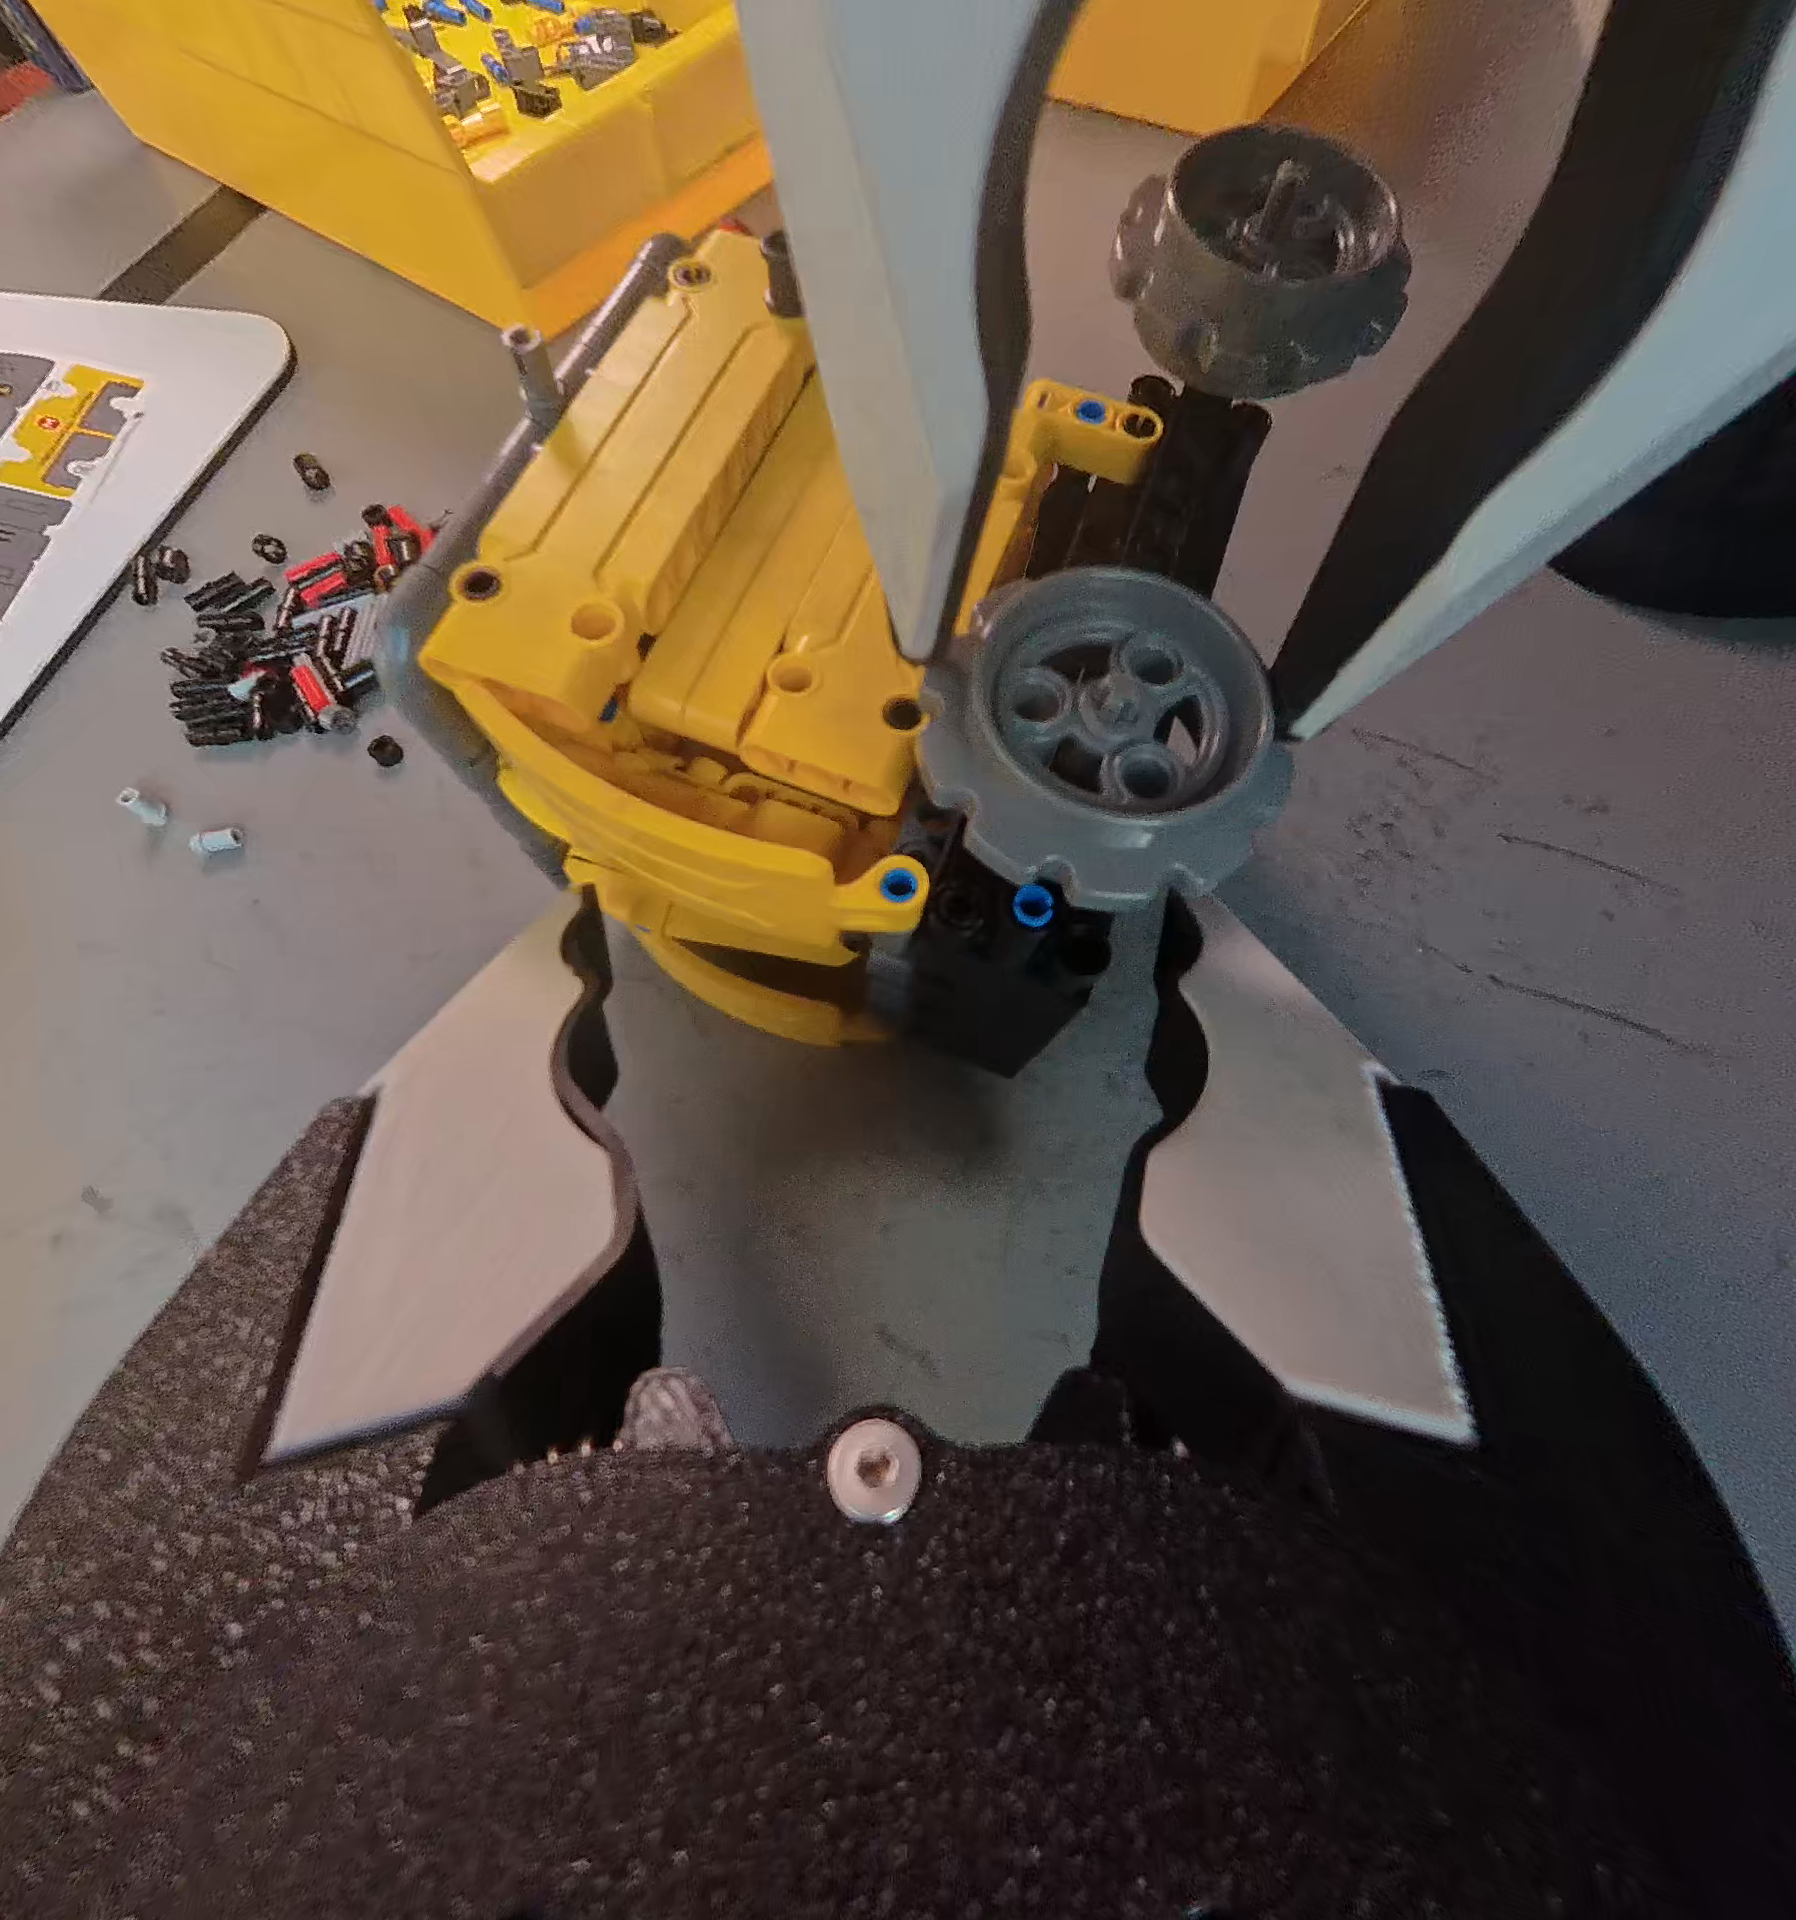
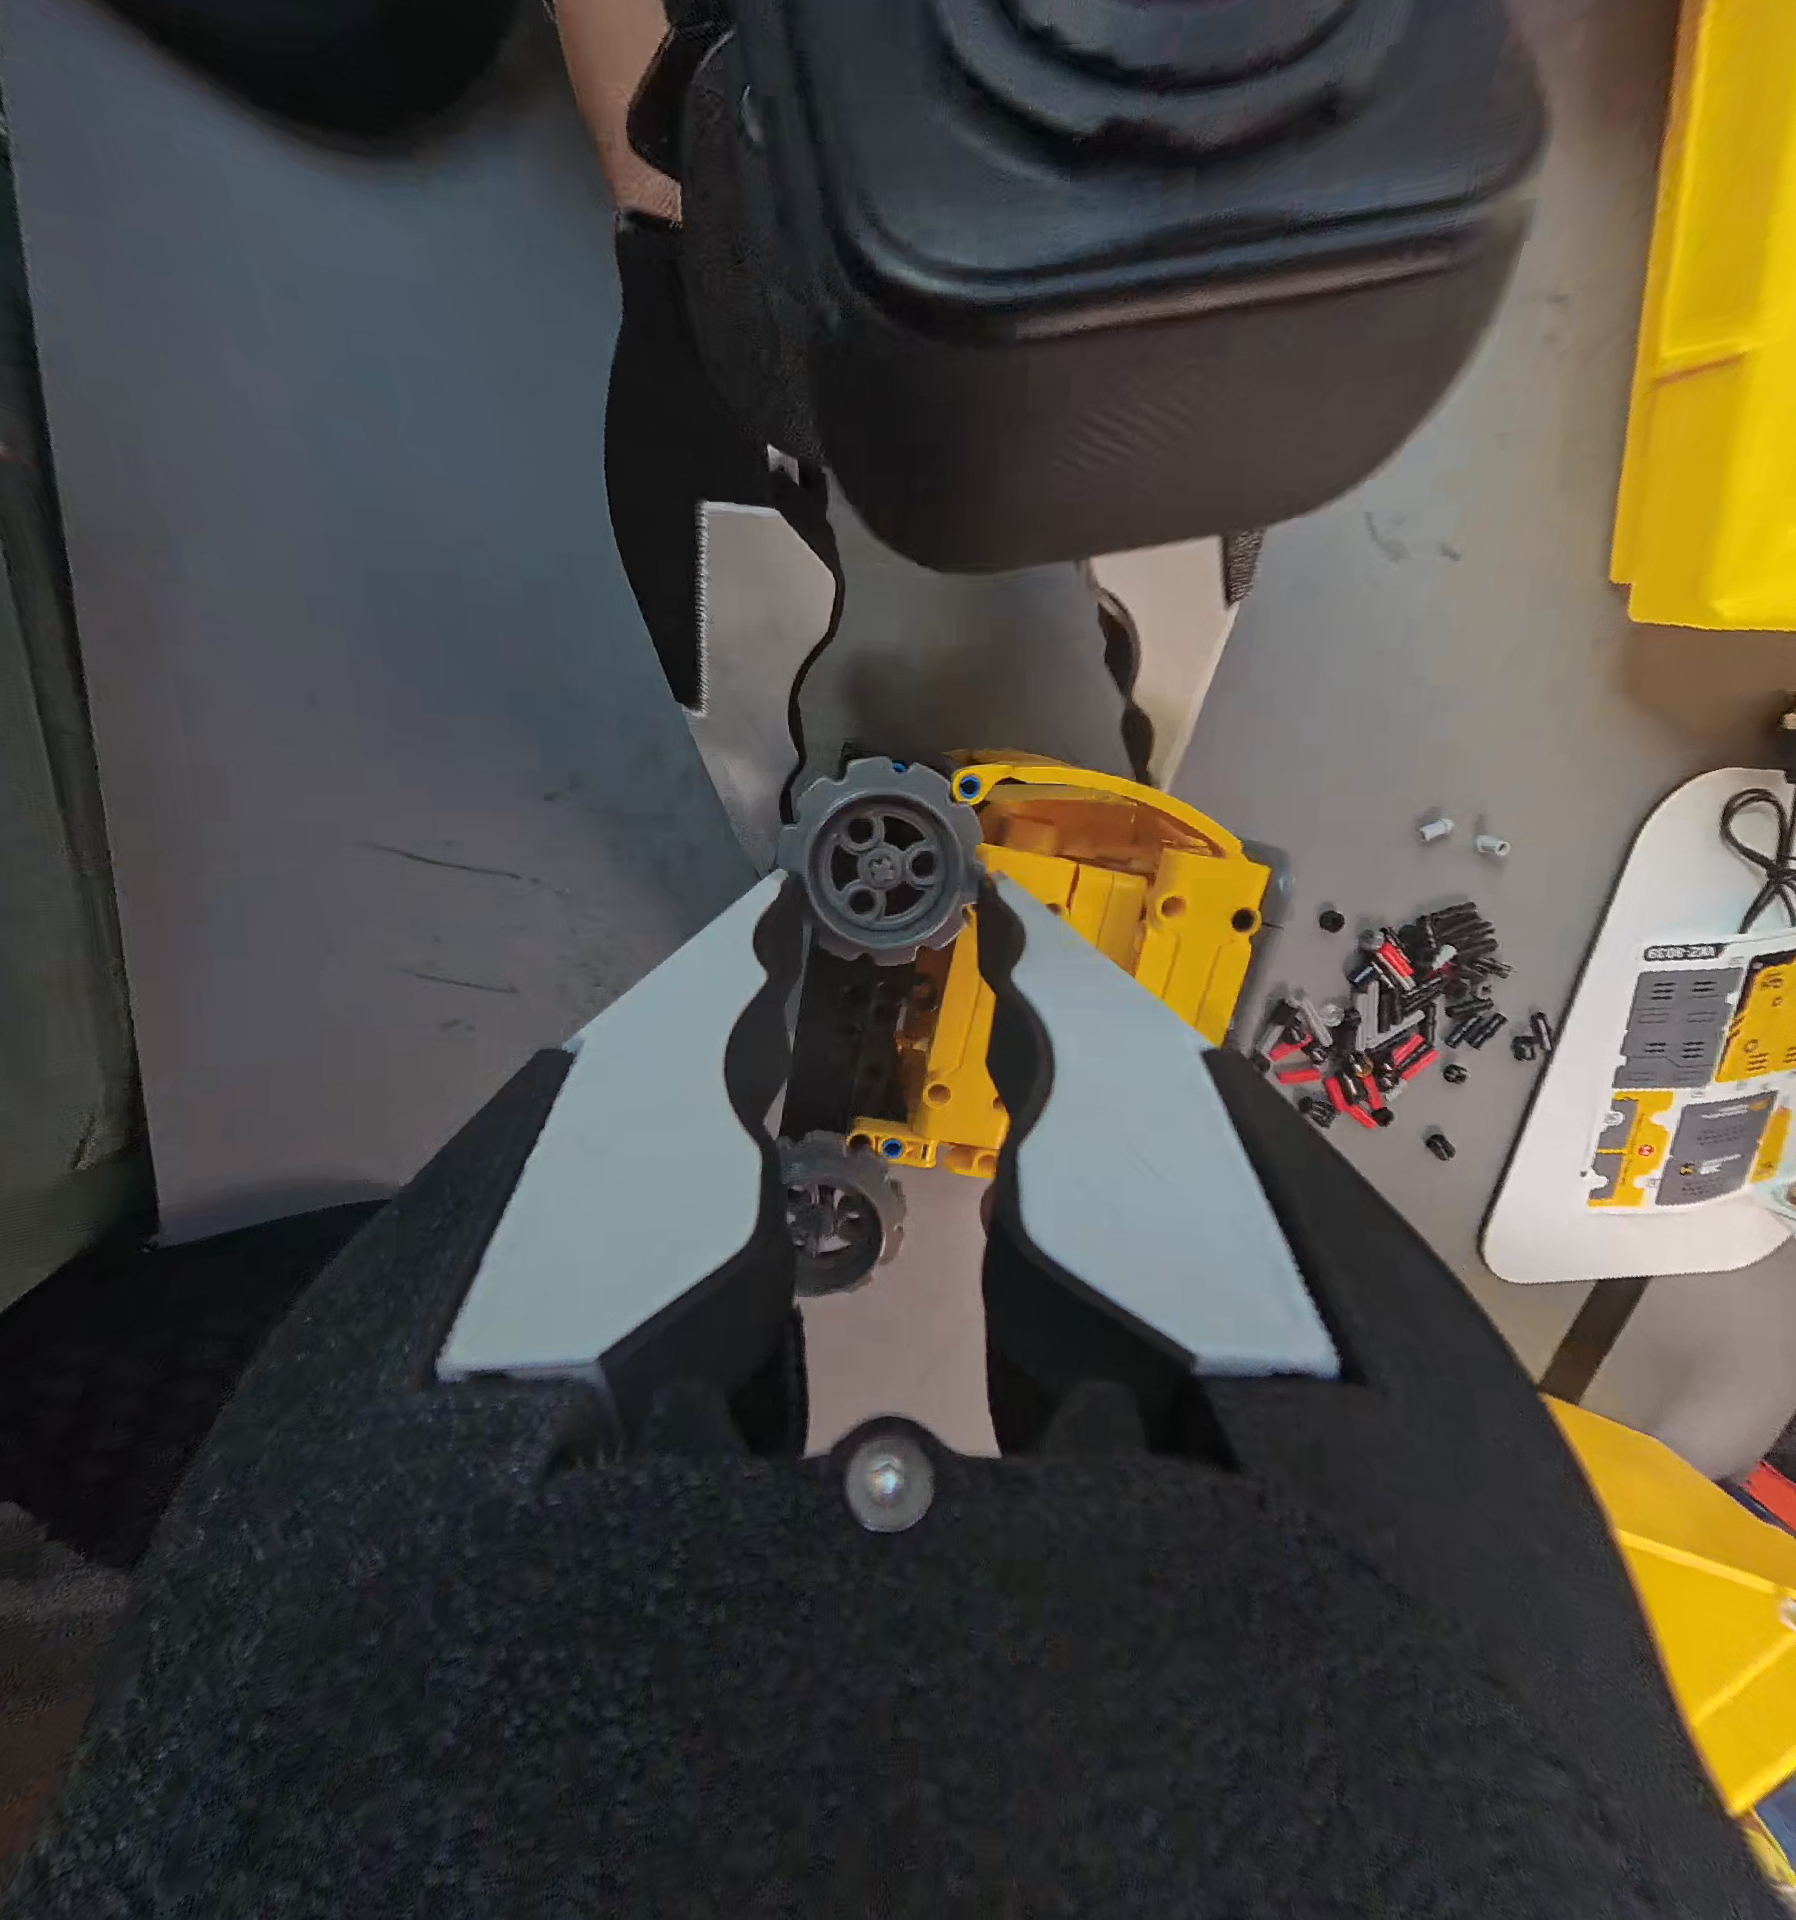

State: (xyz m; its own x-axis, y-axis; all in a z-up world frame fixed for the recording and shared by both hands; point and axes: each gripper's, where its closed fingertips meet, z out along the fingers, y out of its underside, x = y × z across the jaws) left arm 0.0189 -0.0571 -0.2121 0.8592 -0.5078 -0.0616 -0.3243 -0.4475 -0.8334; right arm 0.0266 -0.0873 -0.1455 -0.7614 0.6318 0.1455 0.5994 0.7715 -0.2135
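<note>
While your right gripper [image 2: 886,914] pinches the grey wheel [image 2: 881,864] on the yellow model [image 2: 1164,883], your left gripper [image 1: 873,951] spread around its front end, bare table [image 1: 1496,883] beside the wheel.

1. Brick-built model [image 1: 665,623]: yellow ribbed panels; black beams beneath; blue pin ends at its corners
2. Toothed wheel [image 1: 1107,727]: mid grey; a second wheel [image 1: 1258,270] darker grey
3. Left gripper [image 1: 878,935]: pale grey fingers edged in black; speckled black body
4. Right gripper [image 2: 878,914]: pale grey fingers with wavy black pads; black grainy body
5. Loose pins [image 1: 281,634]: mostly black; some red; a few grey
6. Two small sleeves [image 1: 182,826]: light grey
7. Sticker sheet [image 2: 1704,1060]: white backing; yellow, grey and orange shapes
8. Table [image 1: 1496,935]: dull grey, scuffed with dark marks
9. Box [image 1: 374,135]: yellow
</note>
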